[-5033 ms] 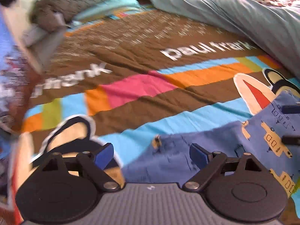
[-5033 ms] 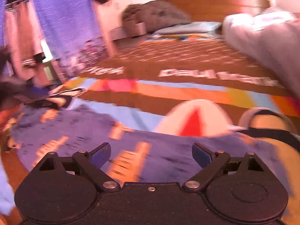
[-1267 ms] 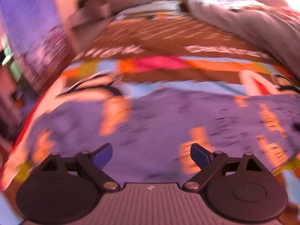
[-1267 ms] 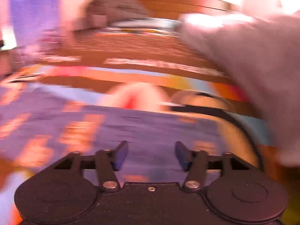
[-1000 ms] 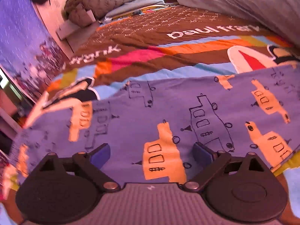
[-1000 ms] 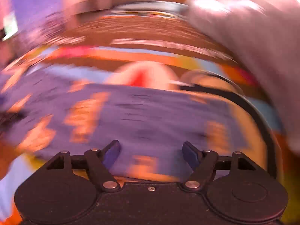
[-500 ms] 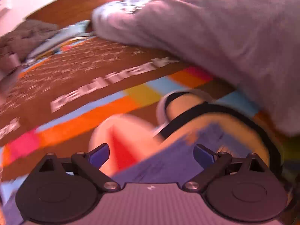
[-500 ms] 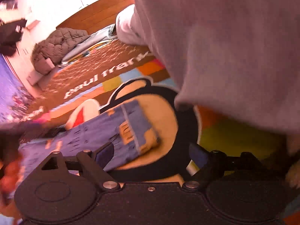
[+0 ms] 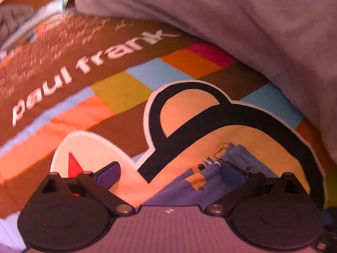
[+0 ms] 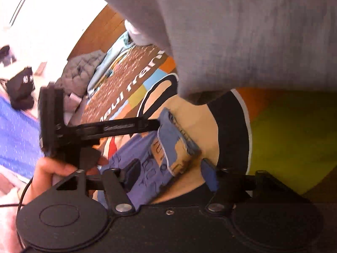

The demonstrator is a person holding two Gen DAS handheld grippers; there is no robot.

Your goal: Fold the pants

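Both grippers moved to pants end. Right gripper jaws just narrowed, hem between, perhaps not pinched. Left gripper wide, hem nearer its right finger.

Bed has a brown printed cover: white "paul frank" lettering, a band of coloured blocks, a big cartoon face outlined in black. A wooden headboard is at the far end. Lying on it: blue pants with orange prints, one end on the cartoon face; grey duvet bunched along one side, overlapping the coloured band; grey quilted jacket and a light blue cloth near the headboard.
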